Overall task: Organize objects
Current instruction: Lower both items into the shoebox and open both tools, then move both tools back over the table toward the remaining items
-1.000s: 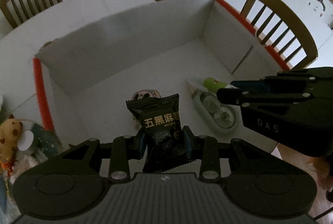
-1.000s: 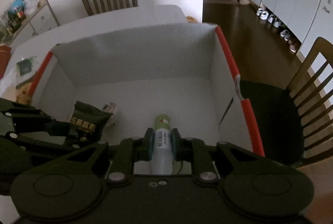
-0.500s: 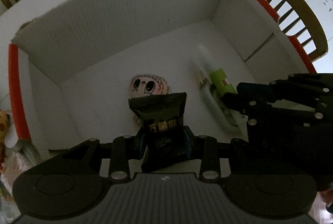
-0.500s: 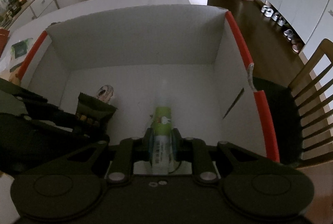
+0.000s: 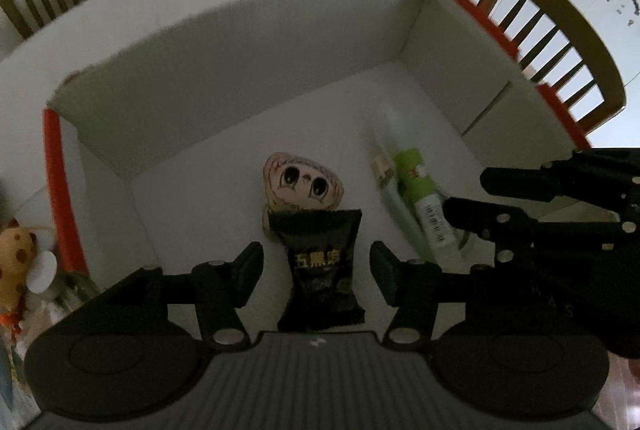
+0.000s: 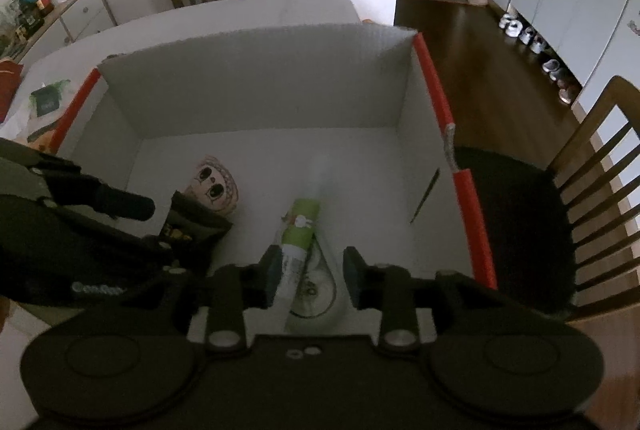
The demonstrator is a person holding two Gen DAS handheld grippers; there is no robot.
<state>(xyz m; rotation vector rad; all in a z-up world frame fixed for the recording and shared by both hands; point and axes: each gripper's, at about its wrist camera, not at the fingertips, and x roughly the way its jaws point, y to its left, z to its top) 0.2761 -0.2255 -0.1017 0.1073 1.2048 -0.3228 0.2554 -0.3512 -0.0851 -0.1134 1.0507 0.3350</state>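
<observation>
Over the white cardboard box [image 6: 256,98], both grippers are held with jaws spread wide, nothing clamped between them. Between the parted fingers of the left gripper [image 5: 316,266] a black snack packet [image 5: 320,270] is seen, apparently just let go onto the box floor, its top edge overlapping a cartoon-face pouch [image 5: 302,186]. Between the fingers of the right gripper [image 6: 310,274] a green-labelled tube [image 6: 298,242] is seen, leaning close to the left finger and lying across a clear round item [image 6: 316,290] whose nature cannot be told. Four things are thus contained in the box, judged to be gathered there for tidiness. More clutter is left outside on the table [image 6: 224,16].
</observation>
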